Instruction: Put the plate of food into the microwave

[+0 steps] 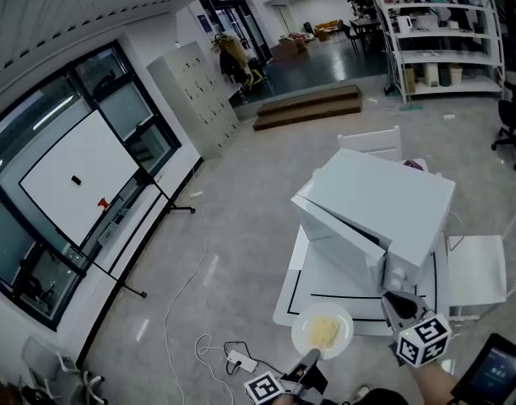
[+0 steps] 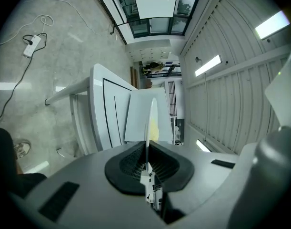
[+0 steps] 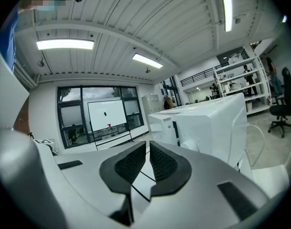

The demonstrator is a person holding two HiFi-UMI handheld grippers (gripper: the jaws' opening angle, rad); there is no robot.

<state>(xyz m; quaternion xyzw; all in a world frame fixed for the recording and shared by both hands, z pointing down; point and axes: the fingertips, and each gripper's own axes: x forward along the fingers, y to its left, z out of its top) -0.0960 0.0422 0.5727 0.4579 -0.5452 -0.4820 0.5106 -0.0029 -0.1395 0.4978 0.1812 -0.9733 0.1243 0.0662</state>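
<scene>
A white plate (image 1: 323,330) with yellow food hangs over the near edge of the white table (image 1: 293,298). My left gripper (image 1: 311,359) is shut on the plate's near rim. In the left gripper view the plate (image 2: 150,120) shows edge-on, pinched between the black pads (image 2: 131,162) of that gripper (image 2: 146,149). The white microwave (image 1: 380,201) stands on the table just beyond the plate, with a dark gap along the top of its front panel. My right gripper (image 1: 399,304) is shut and empty by the microwave's near right corner. In the right gripper view it (image 3: 147,149) points past the microwave (image 3: 207,125).
A white chair (image 1: 479,270) stands right of the table and another (image 1: 372,142) behind it. A power strip (image 1: 239,361) and cables lie on the floor at lower left. A black stand's legs (image 1: 169,202) cross the floor by the window. A dark screen (image 1: 496,369) is at bottom right.
</scene>
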